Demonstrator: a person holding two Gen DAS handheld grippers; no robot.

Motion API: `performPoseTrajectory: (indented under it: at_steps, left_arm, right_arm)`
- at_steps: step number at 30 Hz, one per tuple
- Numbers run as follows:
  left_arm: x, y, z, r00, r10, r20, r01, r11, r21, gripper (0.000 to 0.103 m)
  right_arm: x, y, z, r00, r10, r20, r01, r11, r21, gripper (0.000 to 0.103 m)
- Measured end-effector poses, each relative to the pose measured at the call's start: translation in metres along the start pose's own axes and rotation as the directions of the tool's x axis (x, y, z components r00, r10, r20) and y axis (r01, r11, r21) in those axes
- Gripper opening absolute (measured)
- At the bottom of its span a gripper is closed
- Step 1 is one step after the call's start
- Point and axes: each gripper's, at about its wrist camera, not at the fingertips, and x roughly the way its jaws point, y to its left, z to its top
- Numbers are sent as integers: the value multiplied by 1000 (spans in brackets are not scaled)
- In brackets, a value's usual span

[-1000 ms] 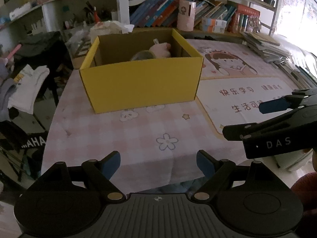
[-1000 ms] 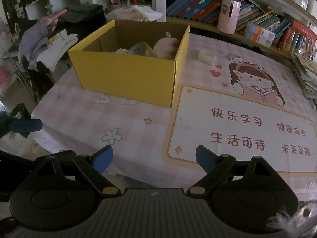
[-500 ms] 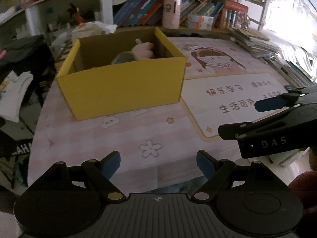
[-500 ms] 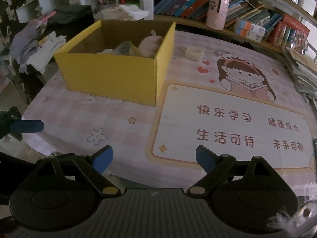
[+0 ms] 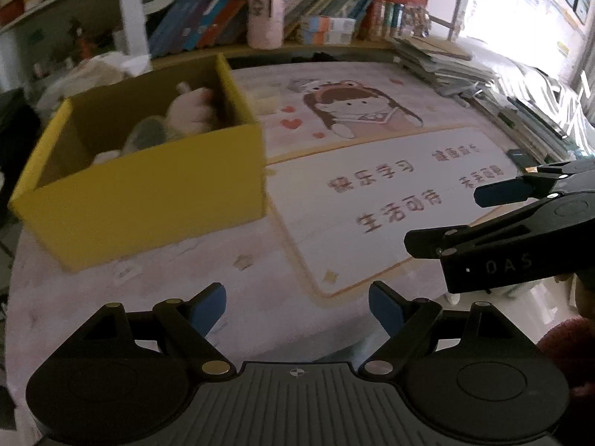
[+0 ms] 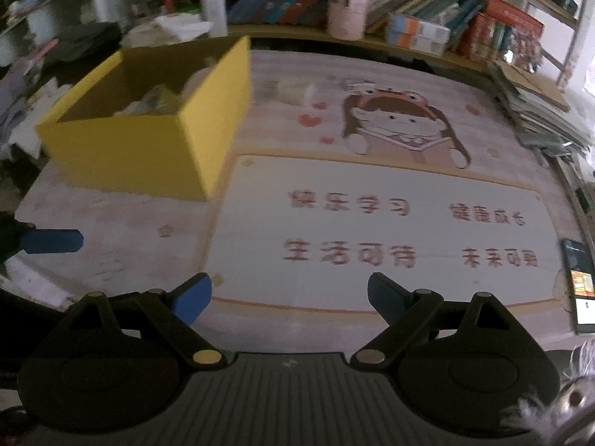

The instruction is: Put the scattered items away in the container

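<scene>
Both grippers hang over the near edge of the desk (image 6: pixel 372 193), jaws spread wide and holding nothing. The left gripper (image 5: pixel 297 304) looks across the pink mat toward the box (image 5: pixel 148 189); the right gripper (image 6: pixel 290 293) faces the printed panel in the middle of the mat.

The box is yellow card, open-topped, standing toward the far left corner of the desk. Inside it lie a pink plush (image 5: pixel 189 111) against the right wall and a grey-green soft thing (image 5: pixel 145 137) beside it, with something pale in front that is too blurred to name.

One loose item is left in sight: a small pale block (image 6: pixel 293 91) lying on the mat just right of the box, near the far edge. A phone (image 6: pixel 578 278) lies at the right edge; whether it counts as clutter I cannot tell.

The block looks light and probably soft, sponge or eraser, so it should lift easily. A hold across its short sides, jaws coming down from above, seems best; a gentle squeeze ought to do, since hard pressure might deform it. The box wall stands just beside it, so the left jaw has little room.
</scene>
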Motion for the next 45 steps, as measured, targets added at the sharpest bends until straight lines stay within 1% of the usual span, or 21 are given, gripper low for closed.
performPoseTrajectory:
  at_steps: [7,11,15,18,21,26,30,34,36,40,43,45]
  left_arm:
    - [31,-40,31,1000,-13,-19,14,1000,8,86]
    - [53,-60,46,999,-13,-39,13,1000,-10,86]
    - [69,-77,63,999,1,-33,-2,999,-38,86]
    - [81,-86,75,999,27,-28,-29,997,-69,86]
    - [91,-91,87,998,68,-18,-70,992,-106,86]
    - [106,-92,113,989,146,14,-142,978,-155,86]
    - [122,-88,136,972,229,53,-217,962,-167,86]
    - [145,-75,161,950,302,82,-278,935,-223,86]
    - [158,-67,173,936,344,82,-315,917,-245,85]
    - [187,-48,193,915,396,79,-359,887,-289,84]
    - [207,-32,202,904,423,66,-379,862,-336,84]
    - [216,-25,206,898,434,65,-386,852,-355,84]
  right_arm:
    - [13,-52,14,1000,-1,-18,1,1000,1,92]
    - [22,-86,22,999,1,-36,-1,1000,-5,92]
    - [34,-118,31,999,8,-42,-9,1000,-8,92]
    - [42,-138,39,999,27,-33,-28,999,-21,92]
    - [50,-156,50,999,49,-11,-50,998,-29,92]
    - [72,-178,75,996,81,29,-79,996,-48,92]
    - [93,-186,107,990,102,97,-95,993,-73,91]
    - [114,-189,150,973,136,184,-123,989,-80,91]
    - [129,-186,172,966,153,207,-135,986,-103,91]
    - [164,-175,208,960,184,211,-149,974,-169,89]
    - [193,-167,226,963,189,193,-149,967,-208,89]
    - [211,-165,234,965,191,178,-150,964,-218,87]
